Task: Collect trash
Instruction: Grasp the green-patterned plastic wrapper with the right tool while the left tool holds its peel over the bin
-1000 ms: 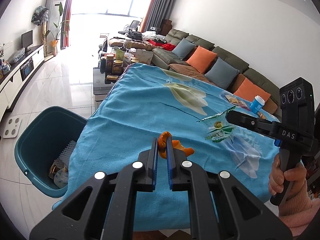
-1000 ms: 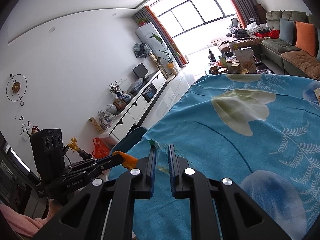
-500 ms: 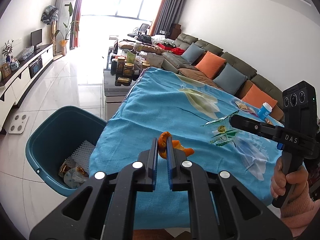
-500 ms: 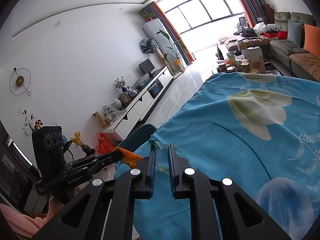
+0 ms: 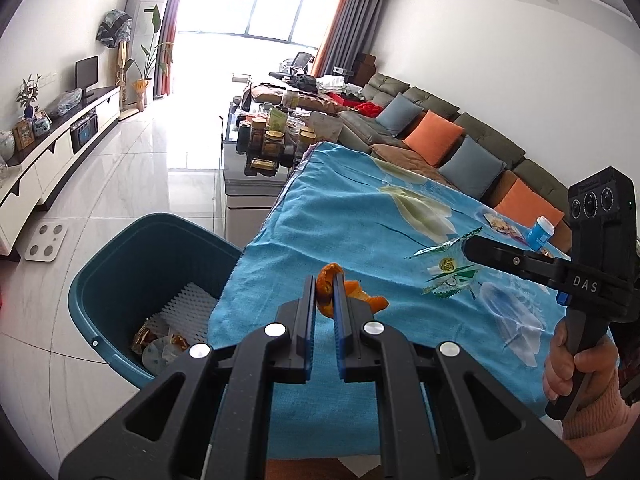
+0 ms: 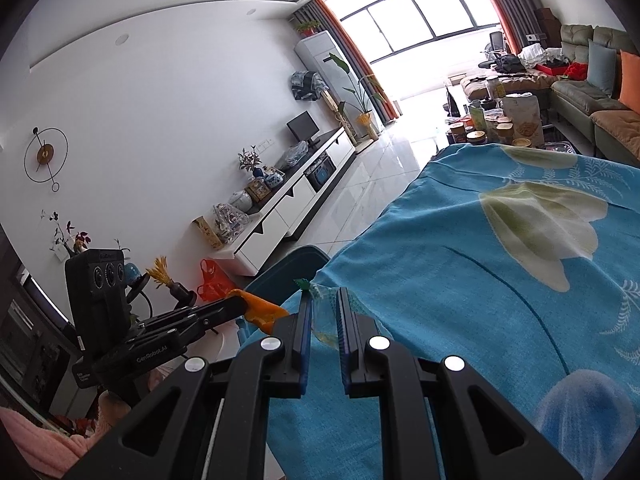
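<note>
Beside the blue cloth [image 5: 360, 232], teal bin [image 5: 120, 264] with litter.

You held orange peel [image 5: 326, 288] and a clear green-edged wrapper [image 5: 448, 270] above the blue cloth [image 5: 360, 224], near the teal bin [image 5: 120, 280].

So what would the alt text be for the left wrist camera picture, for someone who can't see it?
The left gripper pinches a piece of orange peel above a blue tablecloth. To the right, the right gripper holds a clear green-edged wrapper. A teal bin with trash stands on the floor at left.
</note>
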### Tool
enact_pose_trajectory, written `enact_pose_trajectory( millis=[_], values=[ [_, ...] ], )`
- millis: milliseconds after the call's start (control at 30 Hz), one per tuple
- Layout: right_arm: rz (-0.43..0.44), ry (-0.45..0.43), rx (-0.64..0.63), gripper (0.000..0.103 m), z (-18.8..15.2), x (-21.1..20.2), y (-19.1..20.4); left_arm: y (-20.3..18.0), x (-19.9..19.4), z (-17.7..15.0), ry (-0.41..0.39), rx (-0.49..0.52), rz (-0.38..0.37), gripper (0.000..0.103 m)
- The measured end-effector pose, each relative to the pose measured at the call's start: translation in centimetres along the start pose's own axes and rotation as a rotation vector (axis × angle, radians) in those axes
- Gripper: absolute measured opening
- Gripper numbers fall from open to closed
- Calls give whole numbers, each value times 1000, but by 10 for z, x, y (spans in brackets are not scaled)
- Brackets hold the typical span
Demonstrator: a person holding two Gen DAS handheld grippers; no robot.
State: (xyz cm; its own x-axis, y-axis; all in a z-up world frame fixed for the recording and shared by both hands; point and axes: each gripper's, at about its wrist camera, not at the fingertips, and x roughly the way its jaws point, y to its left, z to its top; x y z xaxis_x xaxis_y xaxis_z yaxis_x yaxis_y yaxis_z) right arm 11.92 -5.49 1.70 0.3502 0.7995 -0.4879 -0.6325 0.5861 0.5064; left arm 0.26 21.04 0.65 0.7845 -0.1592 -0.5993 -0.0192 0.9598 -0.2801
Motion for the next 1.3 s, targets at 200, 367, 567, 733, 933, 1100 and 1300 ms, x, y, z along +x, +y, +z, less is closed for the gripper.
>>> enact_pose_trajectory(
  millis=[200, 367, 567, 733, 933, 1100, 1300],
  values=[
    [11, 10, -12, 11, 4, 8, 8, 7, -2, 1, -9, -13, 19, 9],
    [22, 17, -24, 11, 6, 16, 12, 14, -5, 2, -17, -25, 31, 9],
    [31, 24, -36, 11, 10, 24, 17, 20, -7, 3, -24, -35, 47, 9],
    [38, 32, -46, 11, 12, 30, 20, 23, -7, 3, -29, -41, 56, 9],
    [54, 37, -50, 11, 13, 37, 24, 30, -11, 5, -38, -50, 70, 9],
    [62, 39, -56, 11, 15, 40, 28, 37, -13, 6, -43, -58, 85, 9],
    [69, 46, -62, 11, 18, 46, 32, 43, -16, 7, -48, -66, 96, 9]
  ],
)
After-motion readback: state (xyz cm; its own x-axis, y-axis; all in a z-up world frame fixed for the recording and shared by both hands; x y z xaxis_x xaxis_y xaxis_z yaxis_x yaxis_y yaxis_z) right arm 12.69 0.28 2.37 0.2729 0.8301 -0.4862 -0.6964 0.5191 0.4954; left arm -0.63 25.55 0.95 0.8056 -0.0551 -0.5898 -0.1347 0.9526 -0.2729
